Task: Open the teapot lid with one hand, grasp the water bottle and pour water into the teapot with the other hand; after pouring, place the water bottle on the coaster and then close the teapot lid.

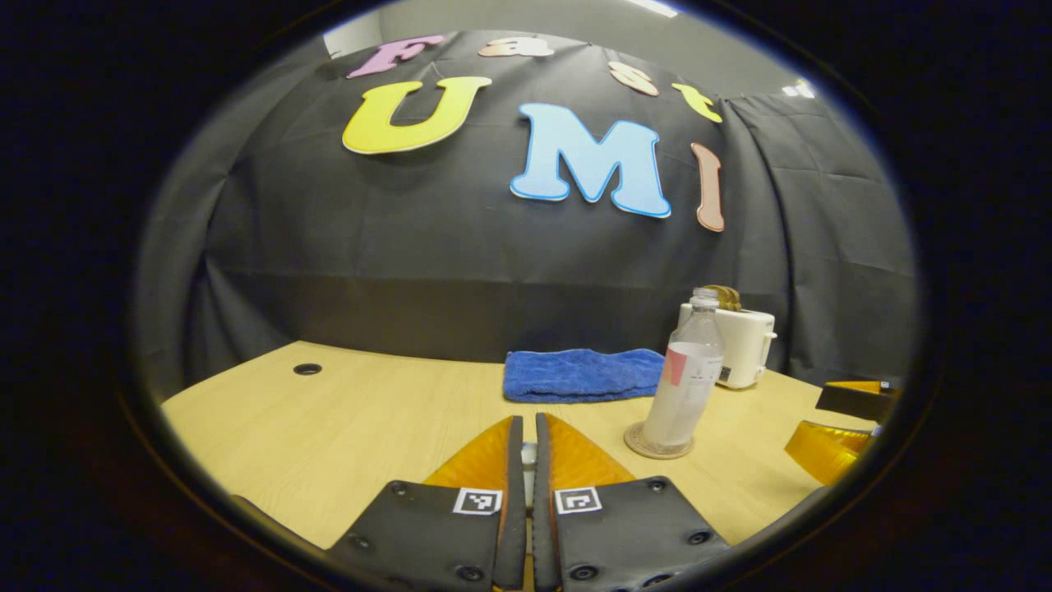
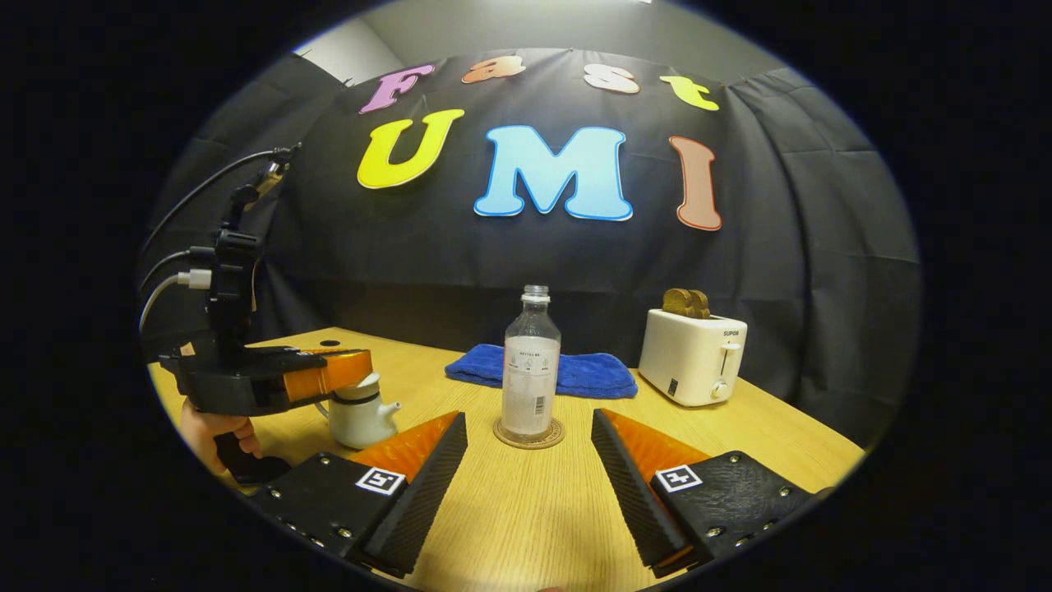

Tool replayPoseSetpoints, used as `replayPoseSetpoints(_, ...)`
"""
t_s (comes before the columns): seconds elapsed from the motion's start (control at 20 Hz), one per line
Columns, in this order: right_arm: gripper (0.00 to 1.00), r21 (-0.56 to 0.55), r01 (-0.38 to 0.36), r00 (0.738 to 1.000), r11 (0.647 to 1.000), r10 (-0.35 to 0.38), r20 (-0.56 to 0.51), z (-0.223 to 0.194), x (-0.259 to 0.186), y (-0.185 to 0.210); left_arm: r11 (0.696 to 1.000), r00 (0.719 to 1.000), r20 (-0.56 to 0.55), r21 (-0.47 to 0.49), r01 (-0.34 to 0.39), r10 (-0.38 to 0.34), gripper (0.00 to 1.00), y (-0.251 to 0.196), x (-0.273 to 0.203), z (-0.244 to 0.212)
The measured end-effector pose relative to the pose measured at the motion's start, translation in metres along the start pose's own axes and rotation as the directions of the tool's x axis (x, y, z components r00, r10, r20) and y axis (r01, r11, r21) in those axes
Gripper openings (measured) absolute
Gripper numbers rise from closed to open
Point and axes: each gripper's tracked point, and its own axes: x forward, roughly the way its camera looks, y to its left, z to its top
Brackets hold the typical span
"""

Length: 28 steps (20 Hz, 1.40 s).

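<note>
Water bottle and teapot share a wooden surface, the largest thing in both views, backed by the booth's black cloth wall. On the far right of that surface stands a white toaster with a slice of bread sticking up from its slot. A folded blue towel lies near the wall, behind the bottle.

The bottle is clear and uncapped, standing upright on a round coaster in the middle of the surface. It sits ahead of the right tongs, which are spread wide and grip nothing.

To the left, a small white teapot rests with its spout towards the bottle. The left tongs hover right over its top, held by a hand. In the left gripper view these left tongs are nearly closed, with something pale between the fingers; I cannot tell whether they grip it.
</note>
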Motion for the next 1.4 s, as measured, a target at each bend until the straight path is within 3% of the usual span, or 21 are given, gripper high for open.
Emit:
replayPoseSetpoints(0.35, 0.95, -0.004, -0.011, 1.0, 1.0, 0.01, -0.009, -0.003, 0.002, 0.004, 1.0, 1.0, -0.009, 0.013, -0.007, 0.007, 0.08, 0.0, -0.002, -0.003)
replayPoseSetpoints(1.05, 0.95, -0.01, -0.019, 1.0, 1.0, 0.019, -0.007, -0.002, -0.001, 0.006, 1.0, 1.0, -0.014, 0.025, -0.001, 0.001, 0.2, -0.008, -0.008, -0.005)
replayPoseSetpoints(1.15, 0.95, -0.007, -0.017, 1.0, 1.0, 0.017, -0.005, -0.002, -0.001, 0.005, 1.0, 1.0, -0.001, 0.014, 0.008, -0.008, 0.14, -0.01, -0.013, 0.001)
replayPoseSetpoints(1.4, 0.95, -0.003, 0.005, 1.0, 1.0, -0.005, 0.02, 0.008, -0.007, -0.004, 1.0, 1.0, 0.018, 0.016, 0.024, -0.025, 0.33, -0.02, -0.043, 0.01)
